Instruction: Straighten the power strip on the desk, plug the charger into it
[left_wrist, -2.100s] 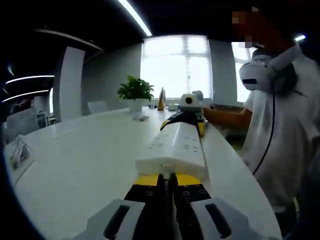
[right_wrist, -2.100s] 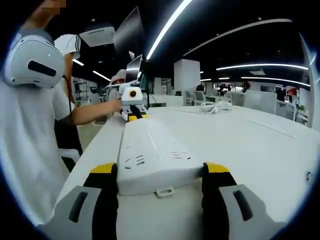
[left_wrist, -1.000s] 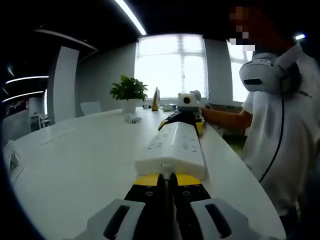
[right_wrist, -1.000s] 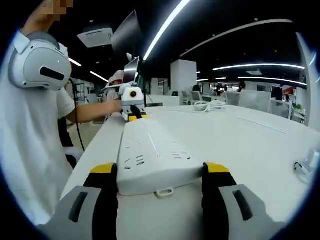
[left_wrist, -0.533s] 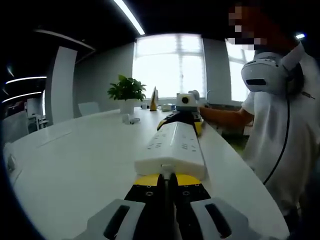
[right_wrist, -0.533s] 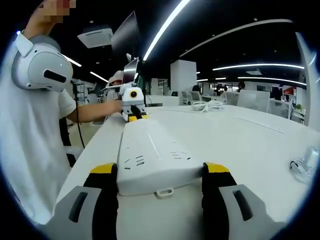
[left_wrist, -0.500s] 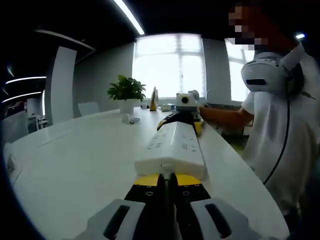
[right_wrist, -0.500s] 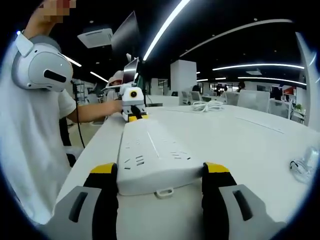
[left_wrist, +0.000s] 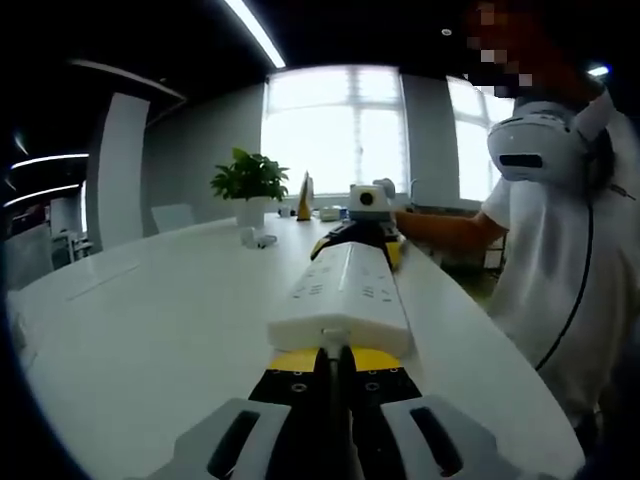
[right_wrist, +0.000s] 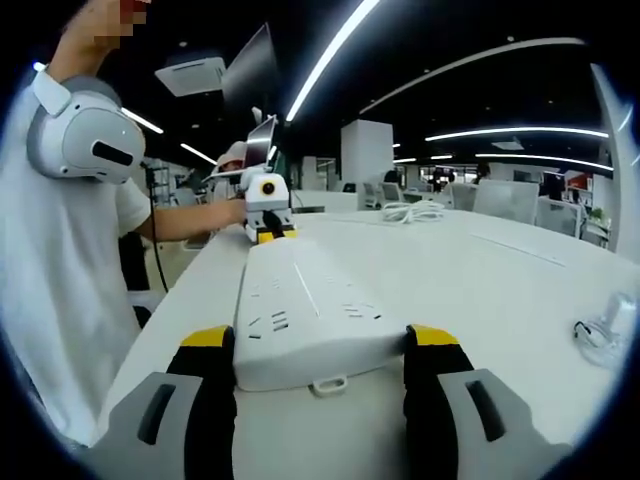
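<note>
Firstly, from the left tool (left_wrist: 335, 352): closed, jaws pressed together, tips right against the near end of the white power strip (left_wrist: 345, 295); cannot tell whether anything is pinched between them. Stretches straight ahead from that tool along the white bench (left_wrist: 150, 320), sockets up. Ahead and left, well apart from the strip, a potted plant (left_wrist: 248, 180) before a bright window. At the strip's far end, met by the right tool (left_wrist: 362, 240), yellow tips either side. To the right, close by the bench edge, a person (left_wrist: 560, 280) in a white shirt with a white headset (left_wrist: 540, 150).

Next, from the right tool (right_wrist: 322, 340): to the left, the person (right_wrist: 50, 280) again. Grips the power strip (right_wrist: 305, 310) across its near end, one yellow-tipped jaw against each long side, a small tab poking out between them. Runs ahead on the bench (right_wrist: 500, 290) to the left tool (right_wrist: 268, 232) at the far end. Ahead and right, a coiled white cable (right_wrist: 405, 212); near the right edge, a small pale bundle (right_wrist: 600, 335), too blurred to name.
</note>
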